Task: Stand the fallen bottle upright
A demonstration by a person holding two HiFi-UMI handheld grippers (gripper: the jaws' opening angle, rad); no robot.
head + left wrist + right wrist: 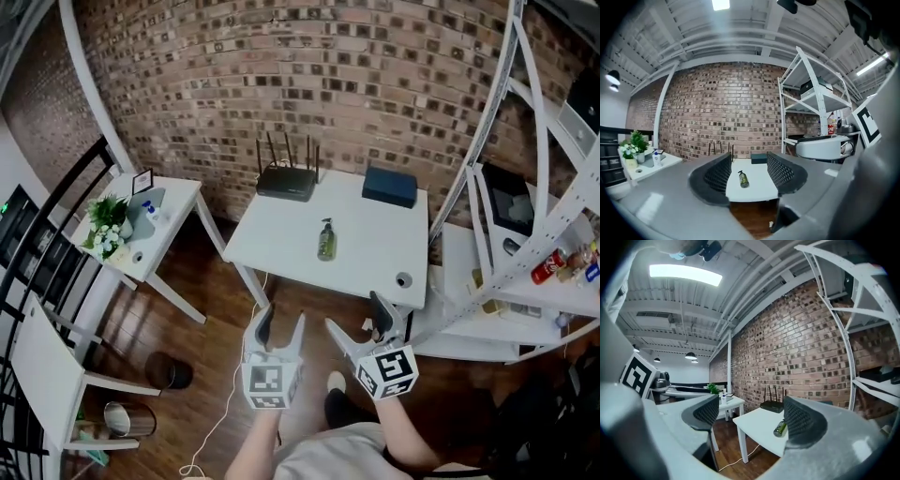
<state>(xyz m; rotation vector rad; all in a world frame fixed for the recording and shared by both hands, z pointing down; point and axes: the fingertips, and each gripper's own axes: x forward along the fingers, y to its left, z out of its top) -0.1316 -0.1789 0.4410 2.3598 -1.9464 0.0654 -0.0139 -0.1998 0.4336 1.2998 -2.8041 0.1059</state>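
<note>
A green bottle (326, 240) with a dark pump top lies on its side in the middle of the white table (281, 234). Both grippers hover over the wooden floor in front of the table's near edge, well short of the bottle. My left gripper (280, 323) is open and holds nothing; in its own view the bottle (743, 179) shows far off between the jaws. My right gripper (355, 319) is open and holds nothing too. In the right gripper view the bottle (780, 428) peeks out beside the right jaw, partly hidden.
A black router (286, 178) and a dark blue box (389, 186) sit at the table's back edge, and a small round object (404, 279) near its front right corner. A side table with a plant (106, 225) stands left, a white shelf rack (525, 244) right, and a bin (169, 371) on the floor.
</note>
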